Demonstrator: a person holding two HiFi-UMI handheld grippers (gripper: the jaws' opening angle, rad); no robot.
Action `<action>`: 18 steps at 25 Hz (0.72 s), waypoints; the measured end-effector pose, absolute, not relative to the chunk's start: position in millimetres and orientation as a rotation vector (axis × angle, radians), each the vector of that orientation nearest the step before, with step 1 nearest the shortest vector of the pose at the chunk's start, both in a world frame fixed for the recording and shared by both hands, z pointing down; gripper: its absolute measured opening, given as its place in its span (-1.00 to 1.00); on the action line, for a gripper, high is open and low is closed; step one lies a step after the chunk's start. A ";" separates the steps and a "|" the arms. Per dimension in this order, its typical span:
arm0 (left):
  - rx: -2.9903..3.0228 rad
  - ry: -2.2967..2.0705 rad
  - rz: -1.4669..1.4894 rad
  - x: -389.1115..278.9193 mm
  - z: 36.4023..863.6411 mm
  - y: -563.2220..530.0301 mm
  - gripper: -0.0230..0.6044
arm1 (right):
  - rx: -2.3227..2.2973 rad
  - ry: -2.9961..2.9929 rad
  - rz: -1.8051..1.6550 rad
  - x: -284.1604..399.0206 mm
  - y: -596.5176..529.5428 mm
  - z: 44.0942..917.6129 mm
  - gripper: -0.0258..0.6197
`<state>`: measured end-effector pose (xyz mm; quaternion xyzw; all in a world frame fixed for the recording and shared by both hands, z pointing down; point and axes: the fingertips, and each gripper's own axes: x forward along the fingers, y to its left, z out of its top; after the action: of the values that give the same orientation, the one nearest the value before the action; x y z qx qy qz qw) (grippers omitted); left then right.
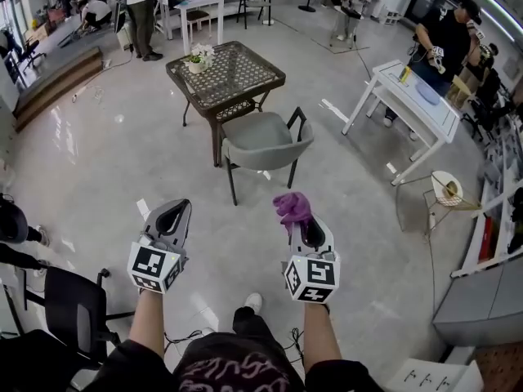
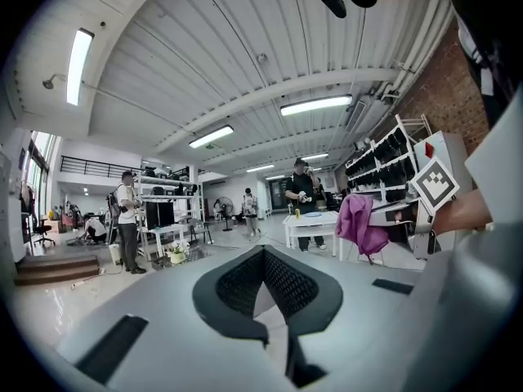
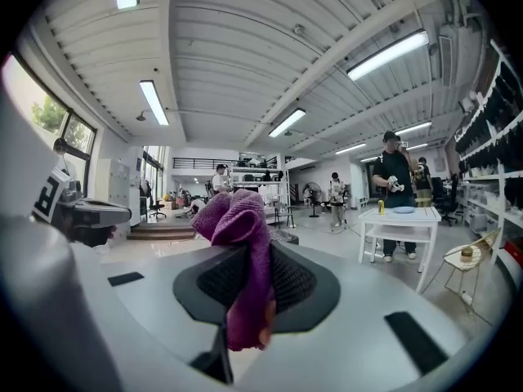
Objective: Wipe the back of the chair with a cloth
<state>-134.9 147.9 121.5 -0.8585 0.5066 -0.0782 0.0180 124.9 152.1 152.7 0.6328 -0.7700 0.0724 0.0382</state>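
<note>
Right, my right gripper [image 1: 309, 229] is clamped on the purple cloth [image 1: 292, 207], which bunches up above the jaws, well short of the grey chair [image 1: 263, 141]. My left gripper [image 1: 173, 217] is closed on nothing, also on the chair's near side. The chair's curved back edge faces me, and a woven-top table [image 1: 226, 73] stands just behind the chair. Bare floor [image 1: 106, 162] lies open between me and the chair. A white table [image 1: 413, 98] stands well off to the chair's right.

We see bright, even light from ceiling strip lights [image 3: 154, 102]. We note pale glare on glossy floor [image 1: 65, 121] left of chair [image 1: 265, 143], shadows faint under it. Gripper views: we get fisheye bending, black corners, blurred near foreground.
</note>
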 end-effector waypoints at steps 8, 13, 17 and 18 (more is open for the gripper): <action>-2.631 1.674 -0.298 -105.1 144.5 77.9 -0.90 | 1.844 -2.400 0.236 157.6 71.5 177.5 -0.68; -2.630 1.689 -0.344 -95.2 158.2 52.8 -0.90 | 1.798 -2.410 0.253 160.3 44.2 196.1 -0.67; -2.630 1.693 -0.341 -97.4 170.9 32.8 -0.90 | 1.790 -2.429 0.284 154.7 27.1 207.3 -0.67; -2.631 1.690 -0.343 -97.7 174.7 27.5 -0.90 | 1.788 -2.429 0.285 153.2 22.4 211.2 -0.67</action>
<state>-97.7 27.5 174.7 -0.8364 0.5371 -0.1092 -0.0020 153.2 22.4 211.2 0.5894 -0.8005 0.0938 0.0560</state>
